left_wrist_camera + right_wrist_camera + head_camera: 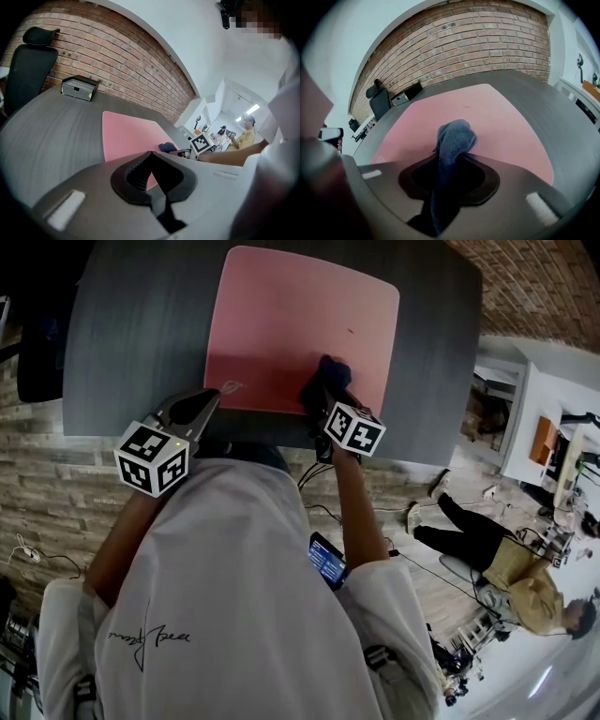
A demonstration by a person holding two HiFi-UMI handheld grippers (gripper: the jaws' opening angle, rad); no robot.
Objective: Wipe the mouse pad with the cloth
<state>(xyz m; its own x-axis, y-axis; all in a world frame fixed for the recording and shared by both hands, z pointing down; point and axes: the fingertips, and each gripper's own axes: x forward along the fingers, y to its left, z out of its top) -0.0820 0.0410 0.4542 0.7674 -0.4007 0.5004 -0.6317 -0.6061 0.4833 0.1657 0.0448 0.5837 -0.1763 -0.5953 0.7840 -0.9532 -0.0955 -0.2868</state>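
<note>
**dark cloth pinched at the near edge of a pink mouse pad**

left: the left gripper (211,399) hovers just beside the near left corner of the mouse pad (300,315). its jaws are pressed together with nothing between them. it probably sits there to stay out of the wiping path, or to be ready to steady the pad.

centre: the pad lies flat on the grey table (122,334). a faint pale mark (232,387) sits at its near left corner.

right of centre: the right gripper (323,397) hangs over the pad's near edge, its jaws pinching a dark blue cloth (334,369). in the right gripper view the cloth (454,136) bunches out past the jaw tips. fabric rather than plastic would therefore meet the pad, which suits wiping. most of the pad lies beyond the cloth, so most of the pad probably remains to be wiped.

hidden or unclear:
- no view shows whether the cloth actually touches the pad.
- the cloth's tail runs back between the jaws and out of sight.
- the person's white shirt (234,596) covers the table's near edge below the pad.
- a dark speck (352,331) toward the pad's right side is too small to identify as dirt or print.
</note>
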